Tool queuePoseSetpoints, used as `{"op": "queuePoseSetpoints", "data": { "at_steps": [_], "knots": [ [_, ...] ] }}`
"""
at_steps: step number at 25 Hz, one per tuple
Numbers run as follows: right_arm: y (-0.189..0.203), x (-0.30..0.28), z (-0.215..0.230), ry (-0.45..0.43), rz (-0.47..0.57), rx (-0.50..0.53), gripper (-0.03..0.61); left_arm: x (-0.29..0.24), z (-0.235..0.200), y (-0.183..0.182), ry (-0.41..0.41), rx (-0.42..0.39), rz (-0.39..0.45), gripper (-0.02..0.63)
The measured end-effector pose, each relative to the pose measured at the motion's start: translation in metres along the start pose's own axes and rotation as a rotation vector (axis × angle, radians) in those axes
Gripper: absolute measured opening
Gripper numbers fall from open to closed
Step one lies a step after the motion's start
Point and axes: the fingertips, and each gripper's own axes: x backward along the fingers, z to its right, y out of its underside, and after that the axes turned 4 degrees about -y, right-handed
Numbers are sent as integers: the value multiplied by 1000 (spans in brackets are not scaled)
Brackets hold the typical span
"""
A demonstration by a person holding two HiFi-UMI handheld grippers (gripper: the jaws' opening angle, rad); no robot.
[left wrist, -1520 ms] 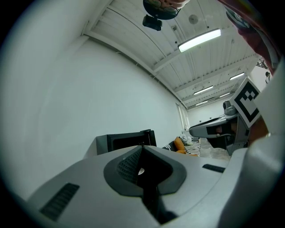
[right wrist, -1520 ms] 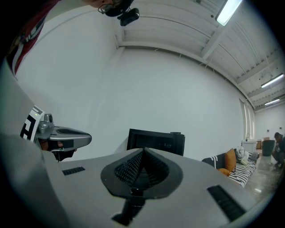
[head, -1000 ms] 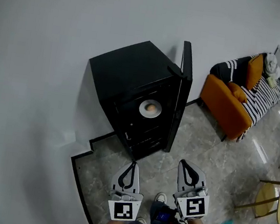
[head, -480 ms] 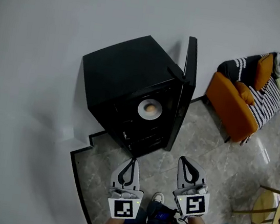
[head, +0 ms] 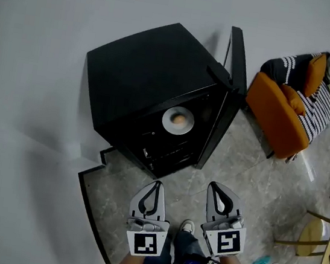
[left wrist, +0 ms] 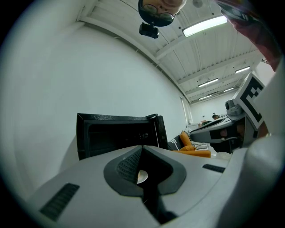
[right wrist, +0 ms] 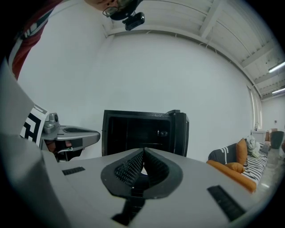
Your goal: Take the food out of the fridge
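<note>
Food [head: 179, 119] sits on a plate [head: 166, 123] inside the open fridge [head: 138, 82], far ahead. Left gripper [head: 156, 184] and right gripper [head: 216, 189] hang near, both pressed together and empty, so nothing is out yet.

**Right gripper closed, facing an open black fridge**

The right gripper [right wrist: 143, 153] has its fingers [right wrist: 129, 170] pressed together at the tips, with nothing between them. Beyond them a black fridge [right wrist: 133, 133] stands against a white wall [right wrist: 169, 75]. Its door [right wrist: 179, 132] is swung open on the right and its inside is dark. The left gripper [right wrist: 67, 133] shows at the left, and an orange sofa [right wrist: 229, 171] at the right.
</note>
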Motion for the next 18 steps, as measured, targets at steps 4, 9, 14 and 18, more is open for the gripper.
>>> {"op": "queuePoseSetpoints", "data": {
  "at_steps": [4,9,14,18],
  "knots": [
    [22,-27,-5,15,-16,-1,20,-18,-16,29,14,11,-25,14],
    [54,-51,-3,30,-40,-1,21,-32,-27,66,20,22,-53,14],
    [98,-75,4,44,-80,7,20,-46,-38,107,20,20,-77,14],
    [136,-92,5,34,-122,25,21,-56,-45,138,17,10,-92,14]
  ]
}}
